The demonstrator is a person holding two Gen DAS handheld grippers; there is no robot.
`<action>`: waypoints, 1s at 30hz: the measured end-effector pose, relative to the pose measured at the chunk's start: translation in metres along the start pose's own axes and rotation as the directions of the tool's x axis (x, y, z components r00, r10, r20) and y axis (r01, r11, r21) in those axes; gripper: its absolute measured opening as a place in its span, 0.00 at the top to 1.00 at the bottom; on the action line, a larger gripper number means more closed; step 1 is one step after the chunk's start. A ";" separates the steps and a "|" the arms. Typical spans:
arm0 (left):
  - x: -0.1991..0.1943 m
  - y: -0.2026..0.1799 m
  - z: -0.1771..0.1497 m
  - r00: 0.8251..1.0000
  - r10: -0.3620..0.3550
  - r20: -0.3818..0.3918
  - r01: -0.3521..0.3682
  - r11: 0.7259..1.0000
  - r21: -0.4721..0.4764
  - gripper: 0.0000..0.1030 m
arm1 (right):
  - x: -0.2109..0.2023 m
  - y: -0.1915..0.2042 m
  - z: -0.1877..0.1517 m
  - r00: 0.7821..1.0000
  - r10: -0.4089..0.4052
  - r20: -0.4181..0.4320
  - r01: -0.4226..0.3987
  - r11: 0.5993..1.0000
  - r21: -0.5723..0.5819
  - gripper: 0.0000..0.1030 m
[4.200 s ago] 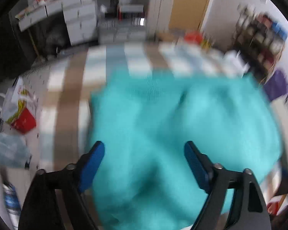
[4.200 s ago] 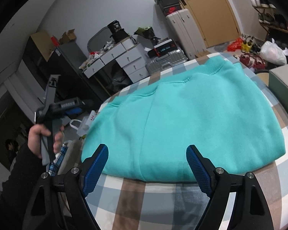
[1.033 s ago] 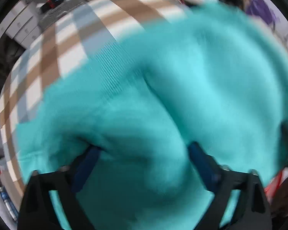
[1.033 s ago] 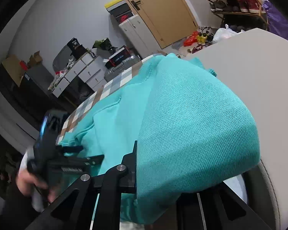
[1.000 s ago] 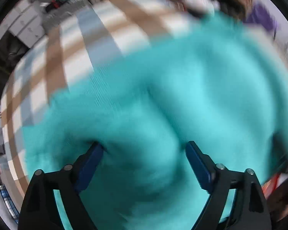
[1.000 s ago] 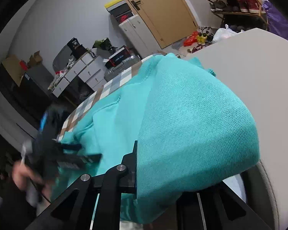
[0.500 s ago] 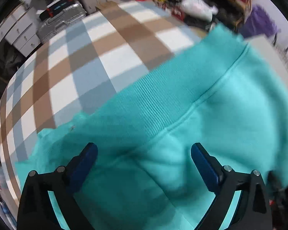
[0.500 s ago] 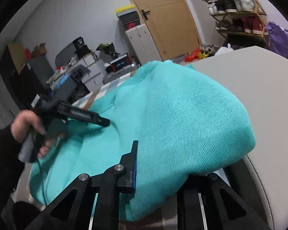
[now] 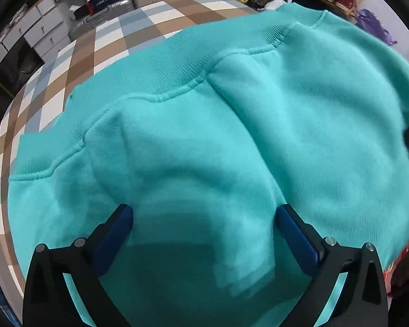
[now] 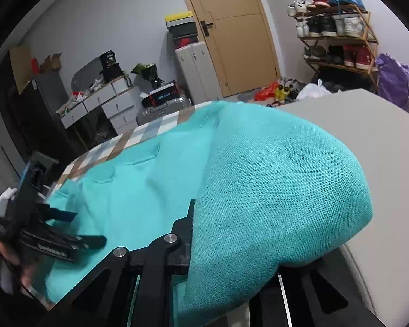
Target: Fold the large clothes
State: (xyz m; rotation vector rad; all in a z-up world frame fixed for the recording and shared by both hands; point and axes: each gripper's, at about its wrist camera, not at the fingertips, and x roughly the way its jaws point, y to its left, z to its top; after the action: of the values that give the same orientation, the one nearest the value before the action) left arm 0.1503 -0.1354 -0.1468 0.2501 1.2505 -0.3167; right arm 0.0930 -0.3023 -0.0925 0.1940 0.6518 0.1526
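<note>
On left gripper (image 10: 68, 229), white lettering, perhaps illegible.

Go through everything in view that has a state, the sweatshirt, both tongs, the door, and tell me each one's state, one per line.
Teal sweatshirt: lying on the checked cloth, partly folded, one end lifted and bunched.
Left tongs: open, jaws just widened, over the sweatshirt, nothing pinched.
Right tongs: shut on the sweatshirt, fabric draped over them.
Door: closed.
Drawers: closed.
</note>
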 end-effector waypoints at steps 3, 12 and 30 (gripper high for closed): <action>0.007 -0.013 0.019 0.998 -0.059 0.022 0.059 0.998 0.007 0.01 | -0.006 0.019 0.025 0.999 -0.034 0.039 0.039 0.989 -0.144 0.92; -0.044 0.010 -0.009 0.964 -0.232 0.131 0.242 0.968 -0.068 0.01 | -0.022 0.044 0.065 0.954 -0.229 0.193 0.294 0.844 -0.449 0.92; -0.056 0.108 -0.026 0.803 -0.546 0.240 0.589 0.789 -0.175 0.06 | -0.059 0.209 0.008 0.955 -0.018 0.297 0.243 0.623 -0.743 0.92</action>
State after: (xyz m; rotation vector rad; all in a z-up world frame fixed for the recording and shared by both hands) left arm 0.1508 -0.0201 -0.0997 -0.3793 1.1512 -0.6888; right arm 0.0349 -0.1119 -0.0048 -0.6788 0.2788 0.2496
